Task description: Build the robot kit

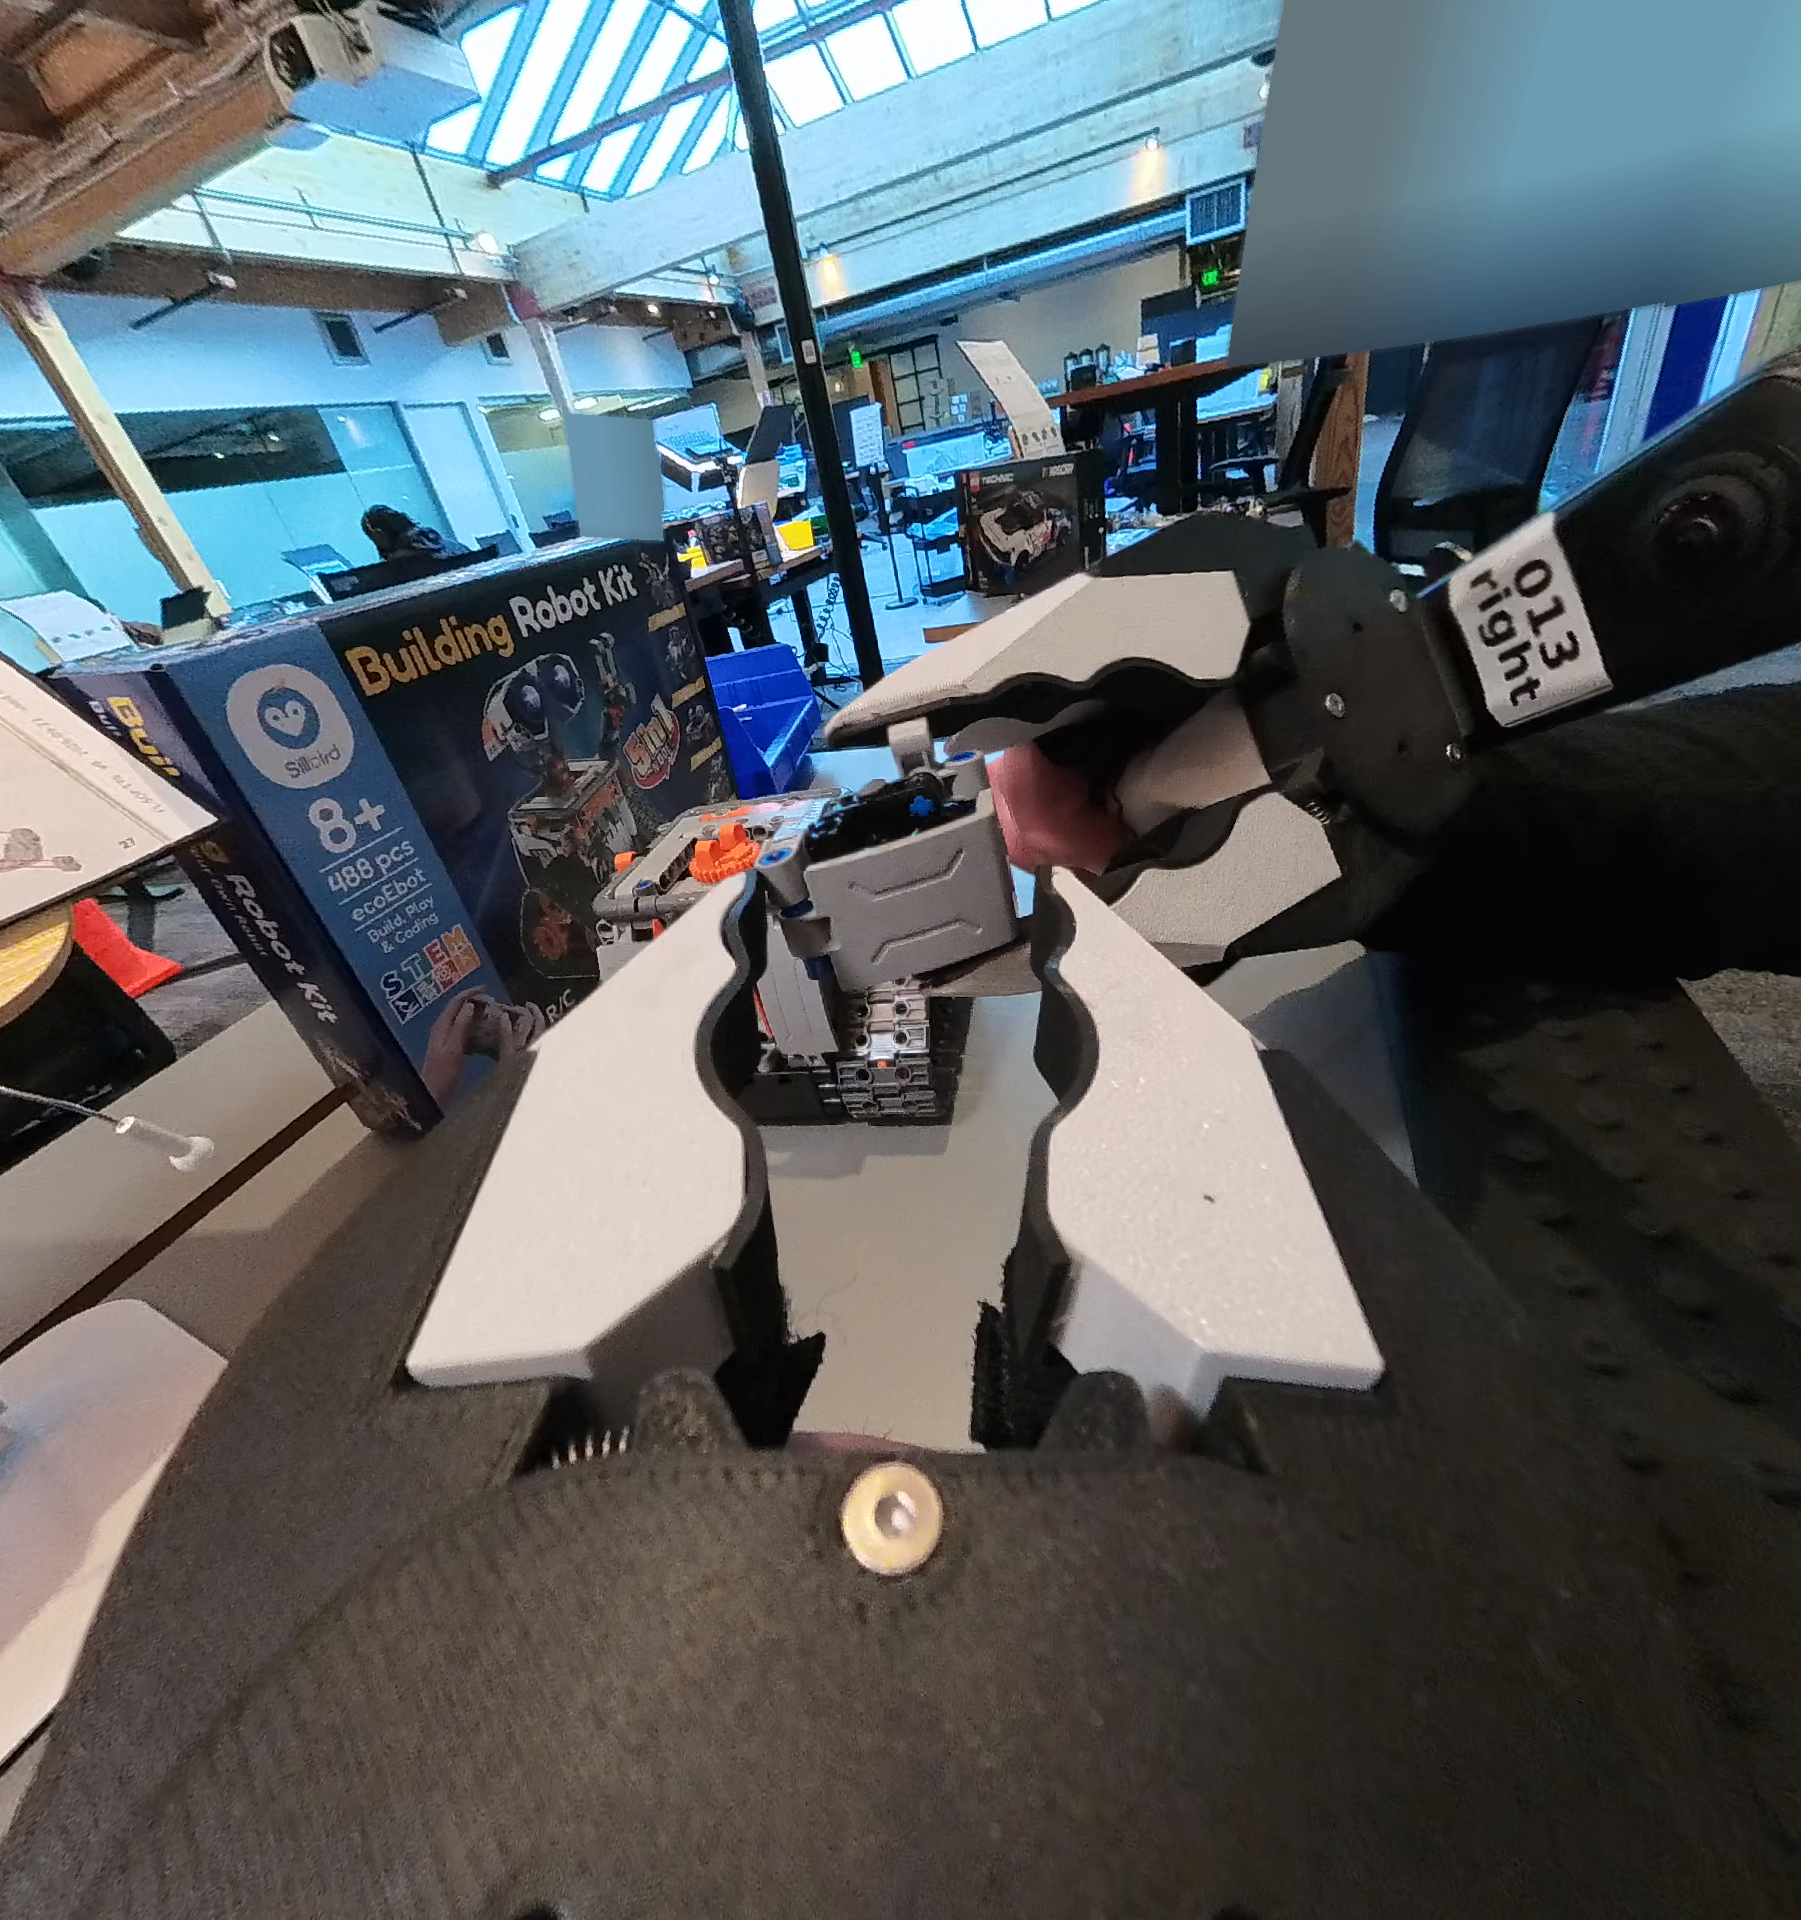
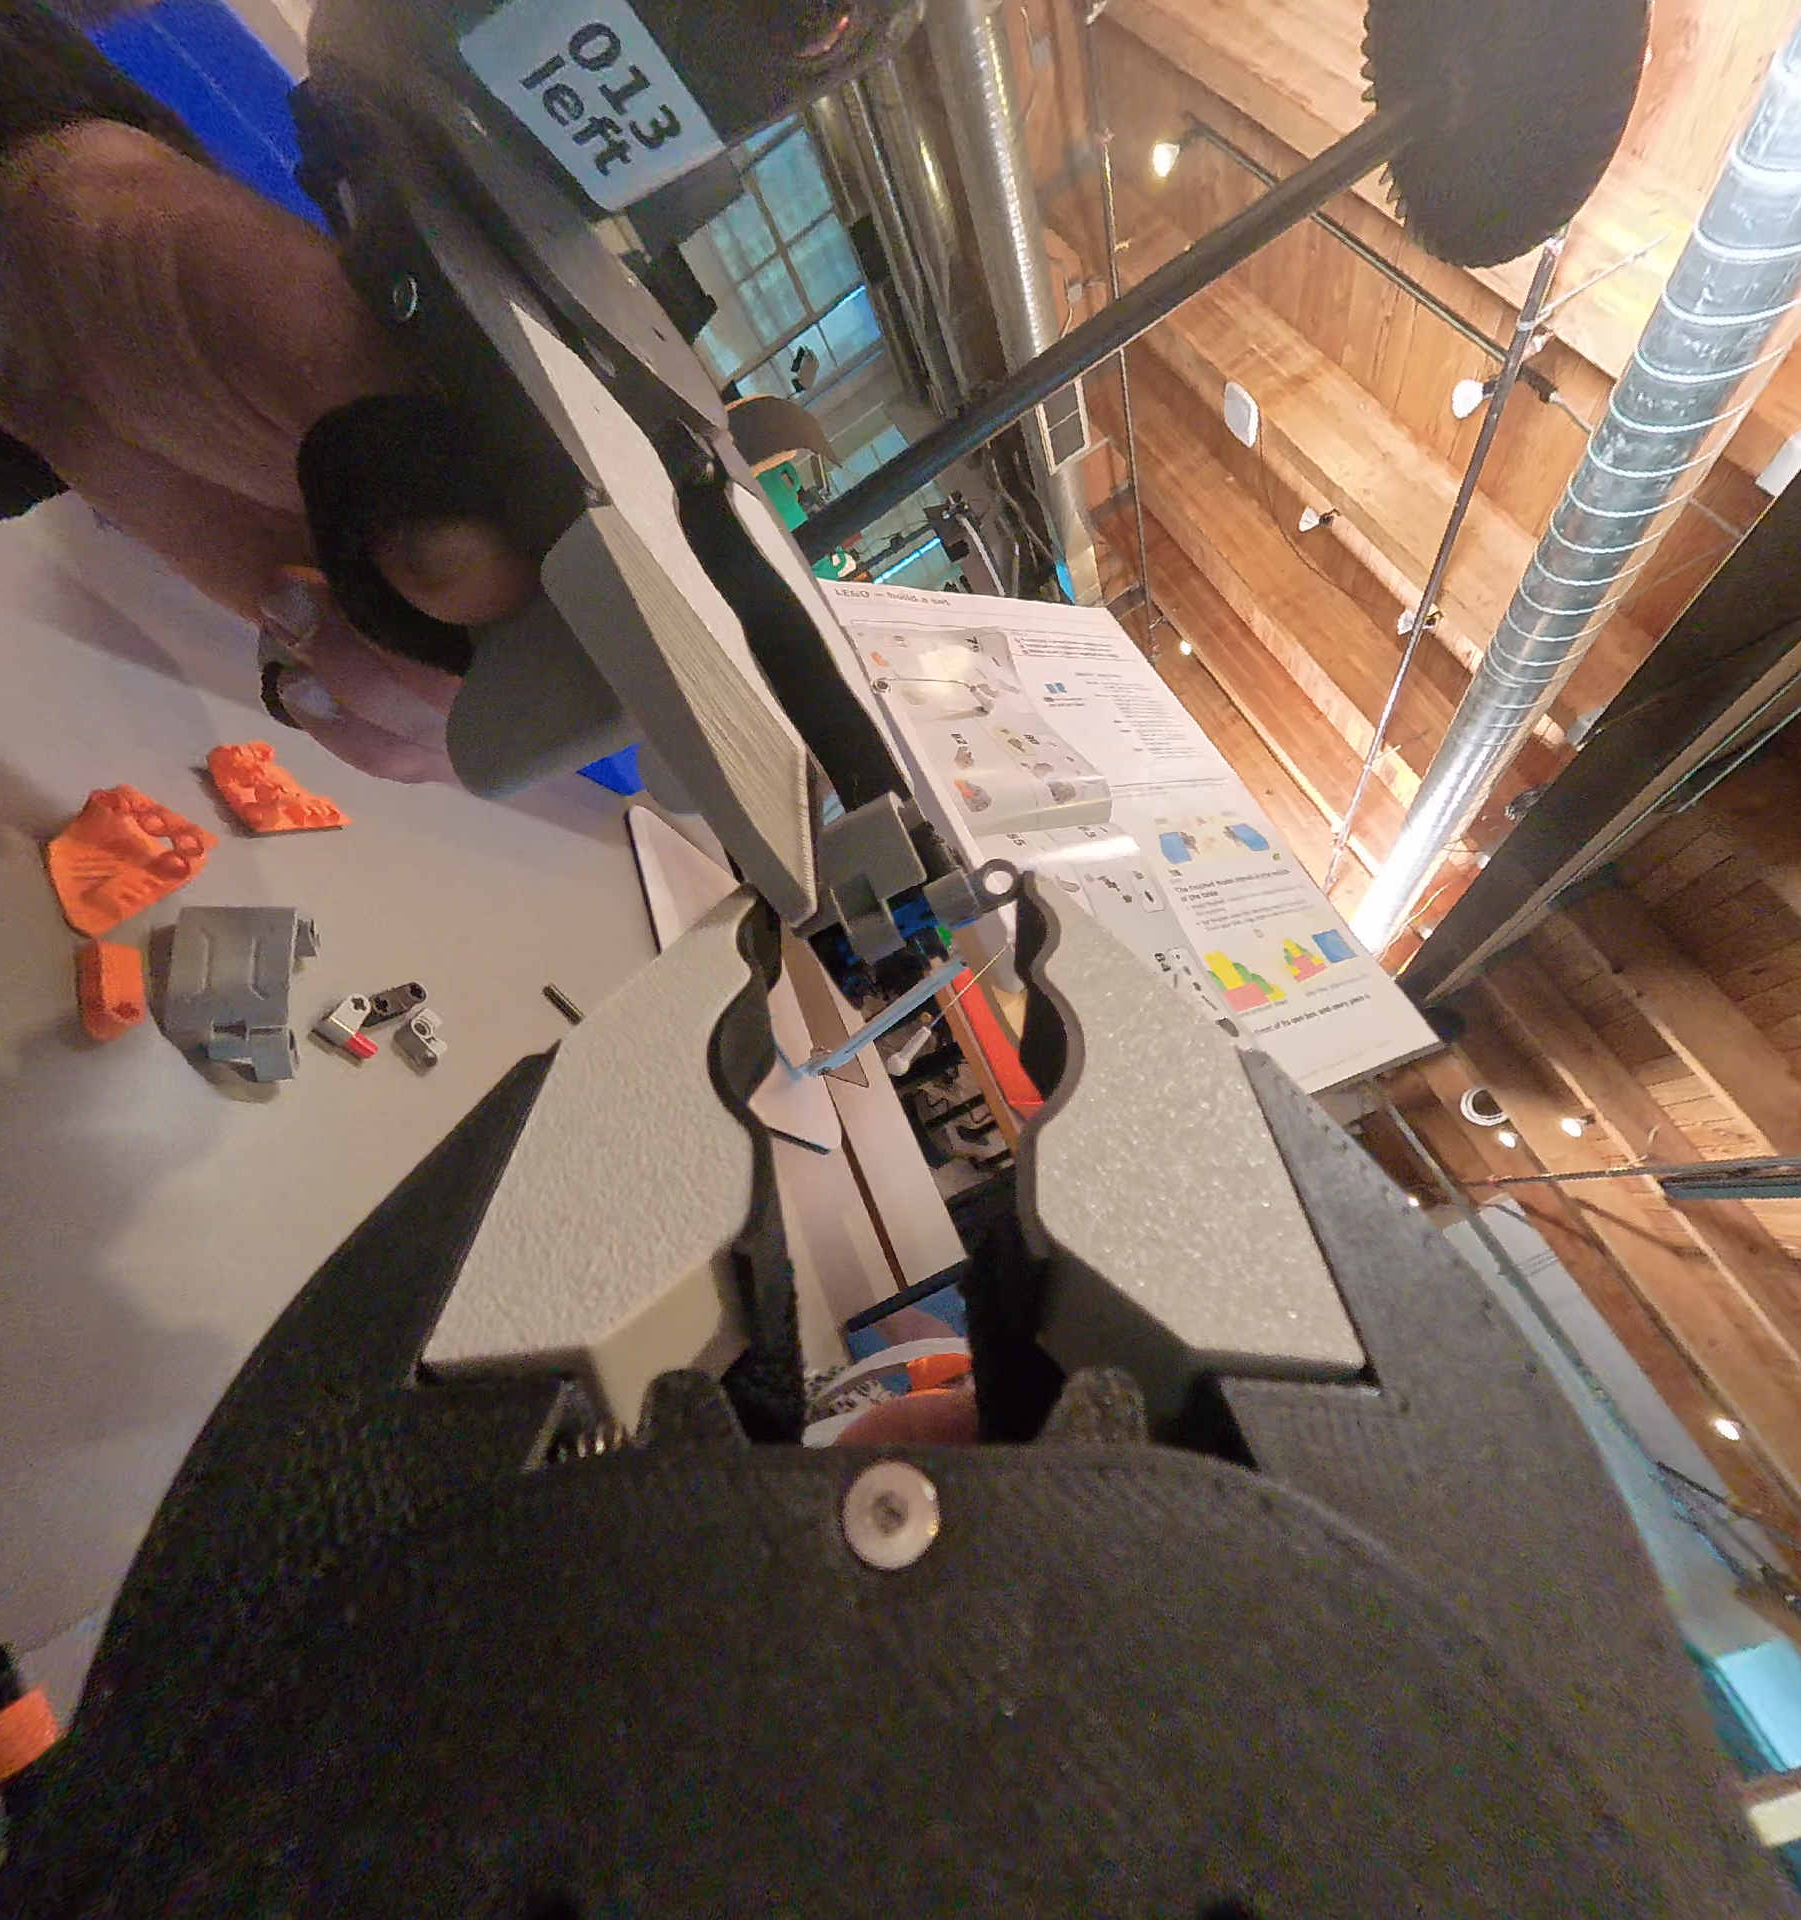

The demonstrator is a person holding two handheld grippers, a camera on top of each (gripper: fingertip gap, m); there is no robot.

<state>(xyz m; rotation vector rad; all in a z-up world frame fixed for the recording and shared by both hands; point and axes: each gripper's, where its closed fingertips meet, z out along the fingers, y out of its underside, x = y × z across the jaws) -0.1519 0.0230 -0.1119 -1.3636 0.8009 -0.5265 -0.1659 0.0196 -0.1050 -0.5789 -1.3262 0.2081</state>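
A grey and black brick-built model (image 1: 906, 914) with tracks stands on the pale table (image 1: 896, 1247). My left gripper (image 1: 891, 904) is closed on the model's body, one finger on each side of its grey side panel. My right gripper (image 1: 891, 732) comes in from the right, above the model. Its tips are closed on a small grey connector piece (image 1: 914, 744) on the model's top. In the right wrist view my right gripper (image 2: 891, 899) has that connector (image 2: 974, 891) between its tips, and the left gripper's finger (image 2: 709, 717) reaches in beside it. A hand (image 2: 148, 343) holds the left gripper.
A dark blue kit box (image 1: 439, 831) stands left of the model, with a blue bin (image 1: 761, 707) behind. An instruction sheet (image 2: 1114, 810) leans nearby. Loose orange pieces (image 2: 127, 852), a grey panel part (image 2: 231, 977) and small connectors (image 2: 387, 1018) lie on the table (image 2: 148, 1195). The tips of both grippers are at nearly the same place.
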